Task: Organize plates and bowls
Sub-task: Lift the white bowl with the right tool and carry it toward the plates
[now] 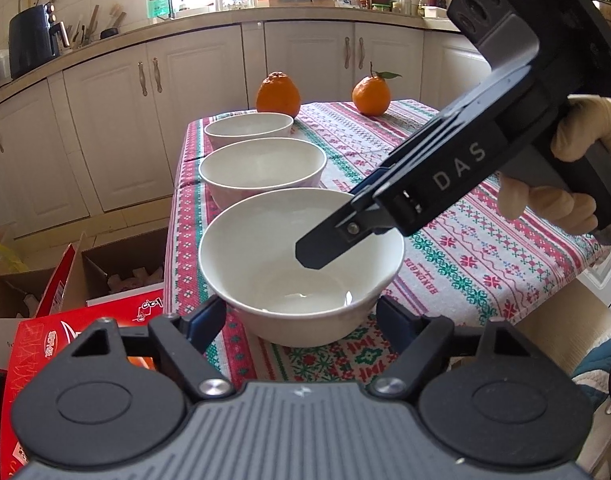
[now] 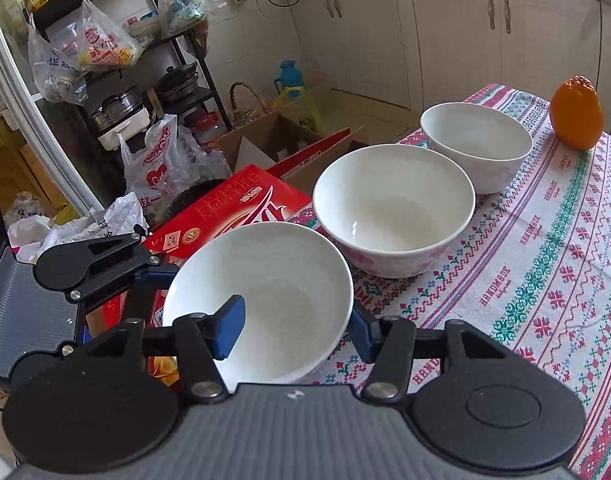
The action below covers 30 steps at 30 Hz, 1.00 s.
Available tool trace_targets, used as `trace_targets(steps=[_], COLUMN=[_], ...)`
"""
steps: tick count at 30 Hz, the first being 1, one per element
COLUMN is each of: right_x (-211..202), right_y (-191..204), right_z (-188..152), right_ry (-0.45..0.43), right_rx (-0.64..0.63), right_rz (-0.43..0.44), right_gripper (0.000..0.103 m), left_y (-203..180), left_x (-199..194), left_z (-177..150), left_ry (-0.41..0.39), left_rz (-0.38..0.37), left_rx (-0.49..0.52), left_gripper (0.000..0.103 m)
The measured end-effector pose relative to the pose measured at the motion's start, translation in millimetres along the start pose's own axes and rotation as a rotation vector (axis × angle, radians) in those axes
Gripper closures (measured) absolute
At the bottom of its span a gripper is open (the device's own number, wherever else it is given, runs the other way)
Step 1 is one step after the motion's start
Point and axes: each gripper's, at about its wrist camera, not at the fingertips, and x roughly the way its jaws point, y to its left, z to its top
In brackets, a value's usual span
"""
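Observation:
Three white bowls stand in a row on the patterned tablecloth [image 1: 465, 240]. The nearest bowl [image 1: 265, 240] [image 2: 289, 272] sits between the blue pads of my left gripper [image 1: 301, 312], which press on its lower outer wall from both sides. My right gripper [image 2: 295, 330] straddles this bowl's rim, one pad inside and one outside. A gap shows between the inner pad and the wall. In the left wrist view its fingers [image 1: 333, 240] reach down into the bowl. The middle bowl [image 1: 261, 168] [image 2: 393, 208] and the far bowl [image 1: 247, 126] [image 2: 475, 140] stand untouched.
Two oranges [image 1: 277, 94] [image 1: 371, 96] sit at the table's far end. The bowls stand close to the table's left edge. Below it on the floor lie a red box [image 2: 233, 208], an open cardboard box [image 2: 273, 136] and plastic bags. A gloved hand [image 1: 565, 140] holds the right gripper.

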Motion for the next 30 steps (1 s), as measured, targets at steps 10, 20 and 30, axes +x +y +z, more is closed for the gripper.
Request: trace_targets(steps=[10,20,30], right_x=[-13.1,-43.8,-75.6], right_y=[-2.8,-24.3,-60.3], right_z=[-2.7,-16.5,-32.5], right_ry=[-0.022,-0.068,-0.109], right_rx=[0.013,0.061,0.13], right_rz=[-0.018,-0.097,-0.193], right_gripper=[0.042,0.04,0.038], left_y=[-8.1,-30.4,-60.2], left_x=[-1.3,13.4,45.0], left_z=[11.3,34.9,61.8], left_ry=[0.005,-0.012,-0.016], left_rz=[-0.01,-0.077,-0.164], left_rx=[0.022,0.069,0.11], left_gripper=[0.022,0.021,0.021])
